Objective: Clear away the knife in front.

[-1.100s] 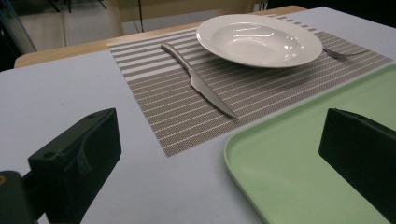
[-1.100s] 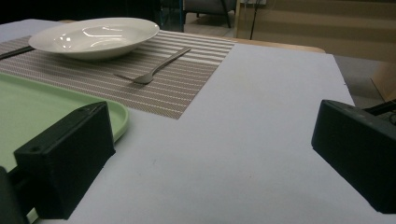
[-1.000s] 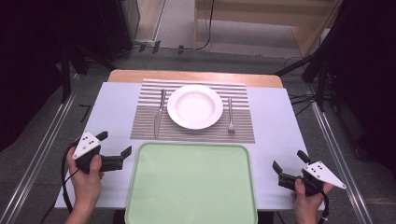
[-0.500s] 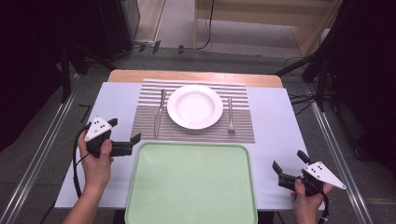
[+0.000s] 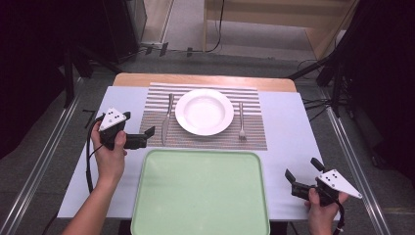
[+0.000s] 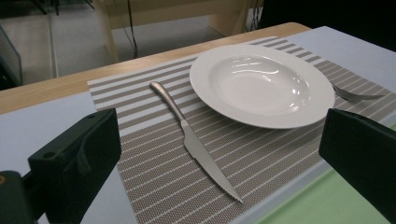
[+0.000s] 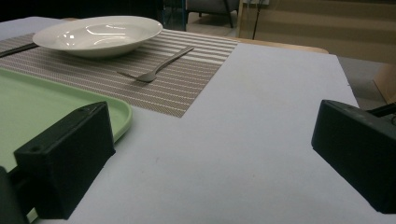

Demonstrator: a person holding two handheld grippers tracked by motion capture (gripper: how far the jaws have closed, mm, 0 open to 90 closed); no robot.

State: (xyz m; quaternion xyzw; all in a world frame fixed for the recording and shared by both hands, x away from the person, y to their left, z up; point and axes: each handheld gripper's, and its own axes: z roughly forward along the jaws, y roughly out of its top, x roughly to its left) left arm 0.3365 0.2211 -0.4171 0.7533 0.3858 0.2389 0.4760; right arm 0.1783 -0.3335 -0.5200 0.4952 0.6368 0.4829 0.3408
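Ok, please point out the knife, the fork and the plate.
knife [image 6: 187, 133]: left gripper view, where handle meets blade.
fork [image 7: 161, 64]: right gripper view, mid handle.
plate [image 5: 204, 111]: high view, centre of bowl.

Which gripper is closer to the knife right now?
Left. The left gripper is open at the placemat's left edge, right beside the knife and aimed at its blade. The right gripper sits open at the table's near right corner, past the green tray.

- Knife [image 6: 194, 146]: brushed metal, satin sheen, serrated edge.
- Plate [image 6: 261, 84]: glossy white glazed ceramic.
- Placemat [image 6: 154, 170]: woven, matt, finely textured stripes.
- Tray [image 5: 200, 193]: smooth pale green plastic.
- Left gripper [image 5: 142, 138]: matt black plastic jaws.
- Table [image 7: 261, 140]: matt covering, wood far edge.
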